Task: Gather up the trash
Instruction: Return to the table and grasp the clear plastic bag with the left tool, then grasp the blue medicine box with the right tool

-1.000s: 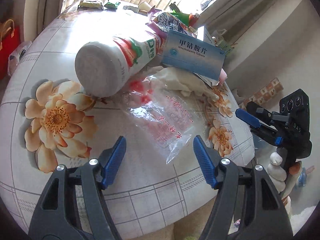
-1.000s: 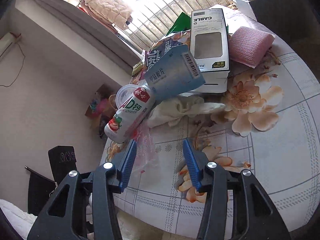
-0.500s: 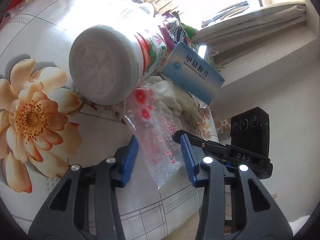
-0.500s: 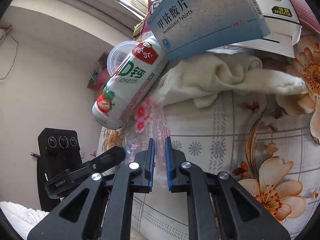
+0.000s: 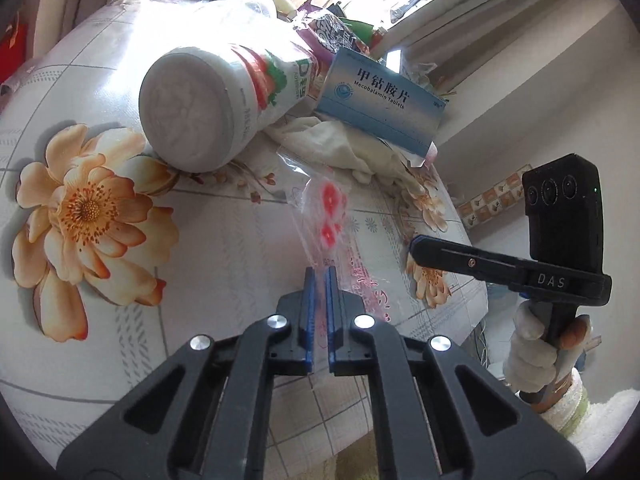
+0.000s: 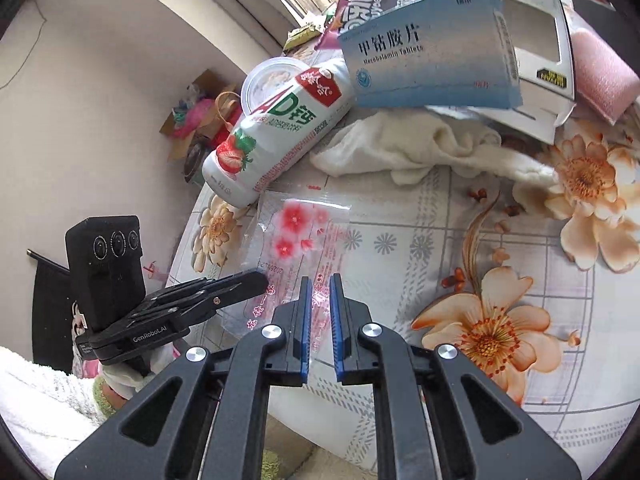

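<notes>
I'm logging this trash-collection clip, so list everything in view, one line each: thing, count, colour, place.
Clear plastic bag with red flowers: one, table edge, pinched by both grippers.
White strawberry drink bottle: one, on its side behind the bag.
Blue tablet box: one, leaning over the bottle.
Cream cloth: one, crumpled under the box.
White windowed carton: one, behind the box.
Pink sponge: one, far right.
Floral tablecloth: one, white and orange.
Left hand-held gripper: black, blue pads, shut on the bag.
Right hand-held gripper: the same, shut on the bag.
</notes>
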Demonstrator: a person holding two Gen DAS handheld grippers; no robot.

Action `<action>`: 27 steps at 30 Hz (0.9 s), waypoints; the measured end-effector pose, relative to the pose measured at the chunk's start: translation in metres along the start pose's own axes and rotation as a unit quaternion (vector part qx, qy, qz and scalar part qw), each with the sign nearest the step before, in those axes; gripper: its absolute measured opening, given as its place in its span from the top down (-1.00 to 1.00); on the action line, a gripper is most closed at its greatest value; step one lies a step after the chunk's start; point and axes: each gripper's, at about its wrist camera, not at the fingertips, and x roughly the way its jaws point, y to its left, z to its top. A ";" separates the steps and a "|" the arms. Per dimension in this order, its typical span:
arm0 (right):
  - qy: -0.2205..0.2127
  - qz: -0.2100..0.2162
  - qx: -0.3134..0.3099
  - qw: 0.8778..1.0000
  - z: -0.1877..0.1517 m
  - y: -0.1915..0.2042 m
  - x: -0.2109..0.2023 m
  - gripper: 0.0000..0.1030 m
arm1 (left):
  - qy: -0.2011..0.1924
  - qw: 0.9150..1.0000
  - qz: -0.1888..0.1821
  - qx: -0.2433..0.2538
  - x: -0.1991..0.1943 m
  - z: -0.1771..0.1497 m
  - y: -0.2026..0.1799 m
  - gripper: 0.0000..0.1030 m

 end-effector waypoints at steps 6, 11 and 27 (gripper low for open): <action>-0.050 -0.083 -0.130 0.987 0.081 0.017 -0.048 -0.19 | 0.000 0.998 0.027 0.051 0.001 0.001 -0.010 0.94; 0.015 -0.113 -0.193 0.974 0.161 0.020 -0.018 -0.24 | -0.003 0.997 0.030 0.065 0.003 0.005 -0.012 0.94; 0.192 -0.157 -0.240 0.939 0.202 0.001 0.072 0.15 | -0.014 0.996 0.019 0.086 -0.002 -0.001 -0.006 0.94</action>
